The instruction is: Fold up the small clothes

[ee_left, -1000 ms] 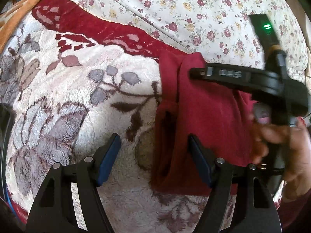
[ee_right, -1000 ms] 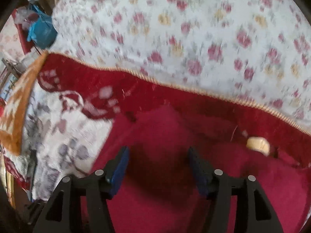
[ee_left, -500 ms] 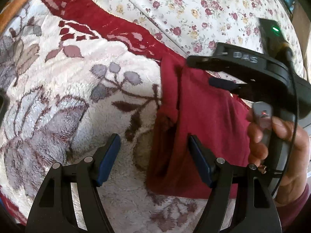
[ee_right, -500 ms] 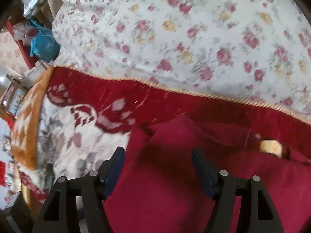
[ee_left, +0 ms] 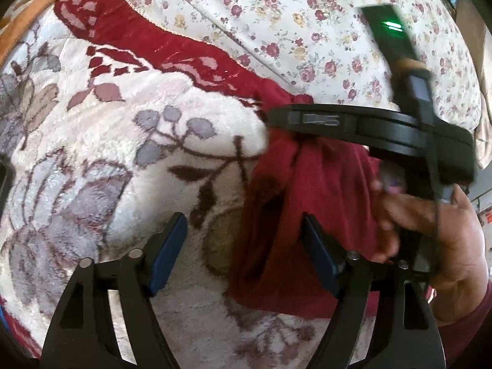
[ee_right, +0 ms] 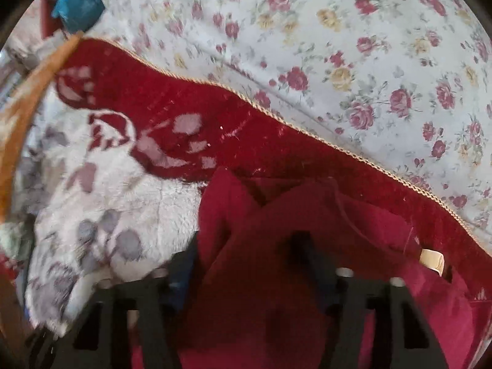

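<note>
Two grippers work over a plush floral blanket [ee_left: 101, 141] on a bed. We see the left gripper [ee_left: 243, 252] with its fingers [ee_left: 167, 249] spread wide and opening further; the left finger hangs over bare blanket, the right one [ee_left: 318, 256] at the near edge of the maroon garment [ee_left: 323, 190], nothing pinched between them. Further right, a hand [ee_left: 439, 236] grips the right gripper [ee_right: 246, 264], whose fingers are closing with a raised fold of the garment between them; blur hides whether they press it yet. Beyond the fingertips lies the blanket's red border [ee_right: 190, 117], then a rose-print sheet [ee_right: 353, 46]. A tan label [ee_right: 432, 259] shows right of the right finger.
</note>
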{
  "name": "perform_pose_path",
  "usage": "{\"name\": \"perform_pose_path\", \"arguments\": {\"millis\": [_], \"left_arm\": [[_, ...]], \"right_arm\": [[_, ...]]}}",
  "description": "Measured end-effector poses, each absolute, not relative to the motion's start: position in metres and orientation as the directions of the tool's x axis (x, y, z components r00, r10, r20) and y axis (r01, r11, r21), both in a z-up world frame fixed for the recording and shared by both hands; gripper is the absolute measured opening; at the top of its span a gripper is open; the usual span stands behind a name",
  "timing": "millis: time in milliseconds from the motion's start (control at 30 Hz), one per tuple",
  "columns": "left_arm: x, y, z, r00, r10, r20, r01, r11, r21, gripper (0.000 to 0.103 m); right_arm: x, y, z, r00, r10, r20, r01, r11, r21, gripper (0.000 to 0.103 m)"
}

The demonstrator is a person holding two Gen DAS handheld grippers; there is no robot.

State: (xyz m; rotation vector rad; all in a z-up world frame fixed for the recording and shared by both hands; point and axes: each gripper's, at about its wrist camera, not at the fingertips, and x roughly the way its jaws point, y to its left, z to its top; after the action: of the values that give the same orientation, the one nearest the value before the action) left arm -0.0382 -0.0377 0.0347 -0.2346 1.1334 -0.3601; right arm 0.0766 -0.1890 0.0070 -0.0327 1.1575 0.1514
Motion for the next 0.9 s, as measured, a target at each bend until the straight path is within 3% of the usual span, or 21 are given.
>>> {"name": "perform_pose_path", "arguments": {"millis": [33, 167, 267, 300, 367, 500, 567, 600, 633, 900], "left_arm": [[-0.038, -0.038, 0.035, 0.377, -0.406, -0.832, 0.162, 0.914, -0.372, 0.078], [-0.034, -0.055, 0.034, 0.363, -0.471, -0.804, 0.218, 0.882, -0.419, 0.077], [-0.030, -0.060, 0.034, 0.315, -0.580, -0.751, 0.242, 0.814, -0.528, 0.041], [-0.031, -0.062, 0.036, 0.323, -0.594, -0.737, 0.247, 0.804, -0.541, 0.034], [-0.034, -0.064, 0.043, 0.353, -0.598, -0.719, 0.283, 0.801, -0.527, 0.024], [-0.043, -0.069, 0.060, 0.376, -0.644, -0.667, 0.366, 0.764, -0.532, 0.024], [-0.045, -0.074, 0.062, 0.386, -0.627, -0.676, 0.389, 0.776, -0.497, 0.024], [-0.045, -0.076, 0.062, 0.385, -0.622, -0.682, 0.390, 0.779, -0.490, 0.024], [-0.044, -0.077, 0.060, 0.381, -0.621, -0.685, 0.387, 0.780, -0.492, 0.024], [-0.045, -0.074, 0.060, 0.373, -0.615, -0.695, 0.382, 0.784, -0.489, 0.024]], "right_arm": [[0.073, -0.194, 0.012, 0.405, 0.139, -0.904, -0.145, 0.986, 0.086, 0.035], [0.060, -0.213, 0.031, 0.451, 0.222, -0.864, -0.147, 0.974, 0.174, 0.027], [0.052, -0.226, 0.036, 0.460, 0.265, -0.848, -0.138, 0.964, 0.226, 0.025], [0.053, -0.229, 0.038, 0.460, 0.273, -0.845, -0.135, 0.962, 0.238, 0.025], [0.048, -0.235, 0.040, 0.463, 0.286, -0.839, -0.122, 0.958, 0.260, 0.025], [0.045, -0.250, 0.047, 0.452, 0.363, -0.815, -0.092, 0.928, 0.362, 0.026], [0.047, -0.254, 0.052, 0.456, 0.378, -0.806, -0.069, 0.918, 0.391, 0.057], [0.047, -0.253, 0.054, 0.457, 0.381, -0.804, -0.060, 0.915, 0.399, 0.084], [0.049, -0.251, 0.055, 0.451, 0.387, -0.804, -0.054, 0.911, 0.409, 0.091], [0.076, -0.199, 0.022, 0.293, 0.268, -0.918, -0.130, 0.962, 0.240, 0.091]]}}
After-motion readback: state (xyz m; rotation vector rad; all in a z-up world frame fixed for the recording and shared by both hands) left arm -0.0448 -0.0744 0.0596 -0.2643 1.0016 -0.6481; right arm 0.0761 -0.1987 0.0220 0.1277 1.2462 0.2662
